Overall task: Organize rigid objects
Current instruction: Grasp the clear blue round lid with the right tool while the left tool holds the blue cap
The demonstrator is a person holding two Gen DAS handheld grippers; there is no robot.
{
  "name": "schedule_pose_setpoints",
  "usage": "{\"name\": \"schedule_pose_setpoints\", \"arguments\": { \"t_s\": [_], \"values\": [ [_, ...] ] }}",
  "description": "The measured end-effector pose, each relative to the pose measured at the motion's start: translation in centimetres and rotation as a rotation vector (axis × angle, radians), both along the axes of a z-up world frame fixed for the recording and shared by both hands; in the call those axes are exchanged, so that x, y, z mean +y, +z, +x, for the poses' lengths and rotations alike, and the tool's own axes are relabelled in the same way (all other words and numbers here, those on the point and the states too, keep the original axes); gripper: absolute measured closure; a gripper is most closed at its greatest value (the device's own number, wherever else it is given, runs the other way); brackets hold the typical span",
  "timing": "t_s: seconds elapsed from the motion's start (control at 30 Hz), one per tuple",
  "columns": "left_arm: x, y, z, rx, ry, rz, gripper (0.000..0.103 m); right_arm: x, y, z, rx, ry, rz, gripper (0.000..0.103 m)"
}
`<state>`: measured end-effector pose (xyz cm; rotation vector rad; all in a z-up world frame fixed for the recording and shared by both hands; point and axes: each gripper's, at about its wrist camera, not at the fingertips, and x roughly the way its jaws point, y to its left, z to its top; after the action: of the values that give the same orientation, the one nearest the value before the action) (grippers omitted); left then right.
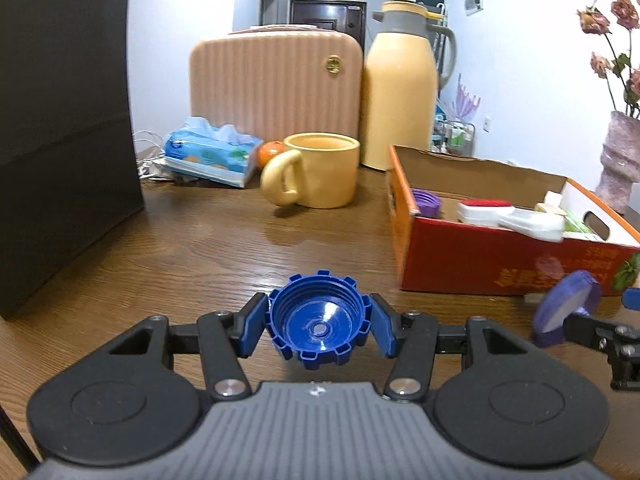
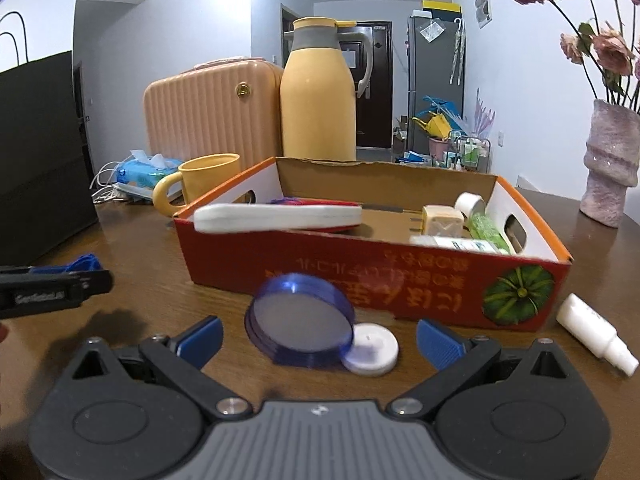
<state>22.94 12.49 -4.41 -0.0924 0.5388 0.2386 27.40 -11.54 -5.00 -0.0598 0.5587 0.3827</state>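
My left gripper (image 1: 319, 326) is shut on a blue ribbed bottle cap (image 1: 319, 325), held open side up just above the wooden table (image 1: 192, 252). My right gripper (image 2: 319, 339) is open, its blue pads on either side of a translucent purple round lid (image 2: 301, 328) that stands tilted and blurred, clear of both pads. A small white round lid (image 2: 374, 350) lies on the table beside it. The purple lid also shows in the left wrist view (image 1: 566, 306). The red cardboard box (image 2: 372, 276) stands just beyond, holding a white brush, a plug, tape and bottles.
A white spray bottle (image 2: 596, 332) lies on the table right of the box. A yellow mug (image 1: 316, 170), tissue pack (image 1: 212, 154), yellow thermos (image 1: 400, 92) and peach case (image 1: 276, 84) stand behind. A black bag (image 1: 60, 128) is on the left, a vase (image 2: 612, 164) at far right.
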Motion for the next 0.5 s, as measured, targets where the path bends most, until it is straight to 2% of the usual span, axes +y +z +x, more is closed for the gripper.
{"name": "schedule_pose_setpoints", "arguments": {
  "t_s": [0.23,0.5],
  "values": [
    [2.7,0.0,0.2,0.003,0.048,-0.025,0.048,2.1,0.0,2.4,0.002,-0.039,-0.043,0.000],
    [2.7,0.2,-0.2,-0.013,0.017,-0.038,0.048,3.3,-1.3,4.4,0.050,-0.067,-0.082,0.000]
  ]
}}
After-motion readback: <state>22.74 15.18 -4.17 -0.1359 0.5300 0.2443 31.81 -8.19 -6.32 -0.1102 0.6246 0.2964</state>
